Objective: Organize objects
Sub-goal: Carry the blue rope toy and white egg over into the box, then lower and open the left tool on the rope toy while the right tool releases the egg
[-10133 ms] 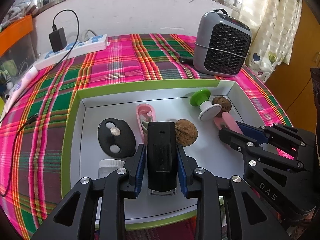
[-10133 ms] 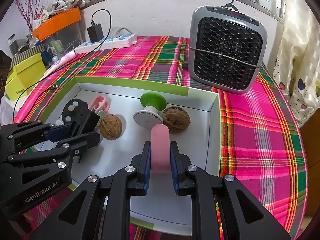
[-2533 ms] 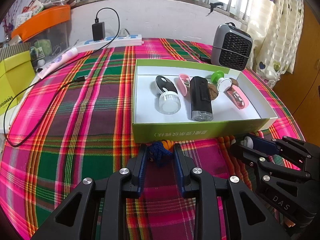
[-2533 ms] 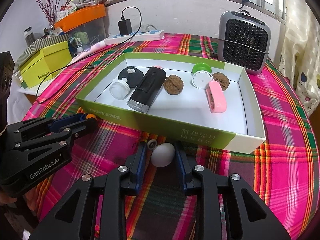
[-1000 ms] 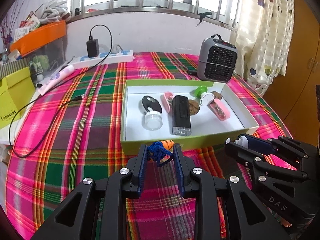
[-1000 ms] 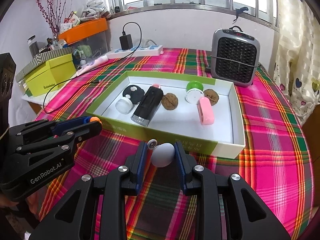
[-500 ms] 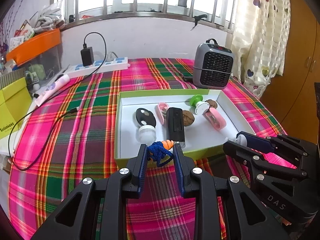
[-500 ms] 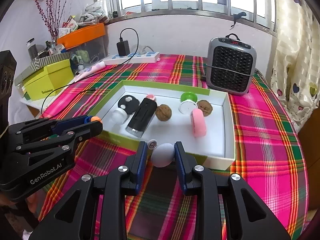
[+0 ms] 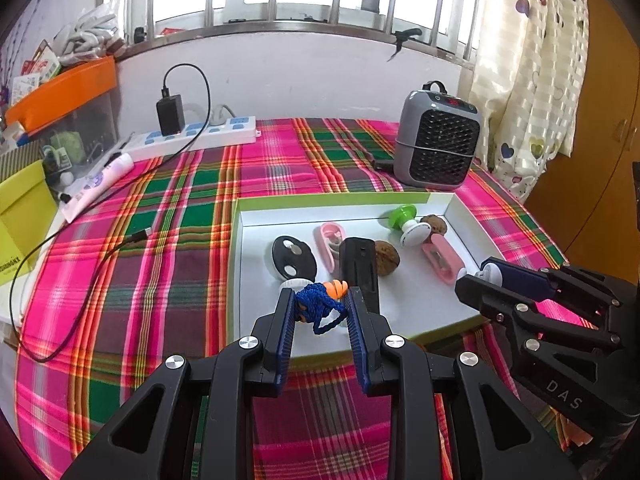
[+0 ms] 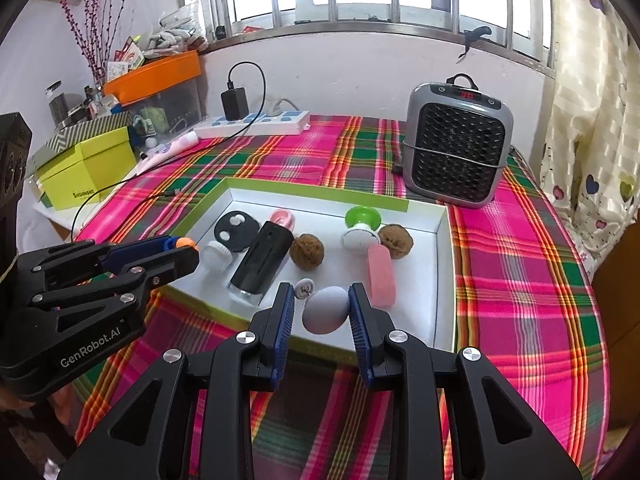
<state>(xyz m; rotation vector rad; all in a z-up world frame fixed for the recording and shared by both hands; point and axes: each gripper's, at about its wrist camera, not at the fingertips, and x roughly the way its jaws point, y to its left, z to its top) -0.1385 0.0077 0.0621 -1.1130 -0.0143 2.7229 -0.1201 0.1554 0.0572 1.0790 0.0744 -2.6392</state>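
Note:
A white box with green sides [image 9: 444, 316] [image 10: 442, 280] sits on the plaid table. It holds a black device [image 9: 360, 264] [image 10: 260, 260], two walnuts [image 10: 307, 256], a pink case [image 10: 381, 274], a green-topped stopper [image 10: 362, 224], a black oval piece [image 10: 234, 230] and a pink clip [image 9: 330, 240]. My left gripper [image 9: 320, 308] is shut on a blue cord with an orange piece [image 9: 316, 304], above the box's near edge. My right gripper [image 10: 320, 308] is shut on a white egg-shaped object [image 10: 324, 308], also above the near edge.
A grey heater [image 9: 438, 148] [image 10: 458, 148] stands behind the box. A power strip with charger [image 9: 192, 136] and its cable [image 9: 80, 272] lie at the back left. A yellow box [image 10: 88, 168] and orange bin [image 10: 156, 68] stand at the left.
Both grippers have moved forward with their loads, from in front of the box to above its near edge. The box looms closer in both views.

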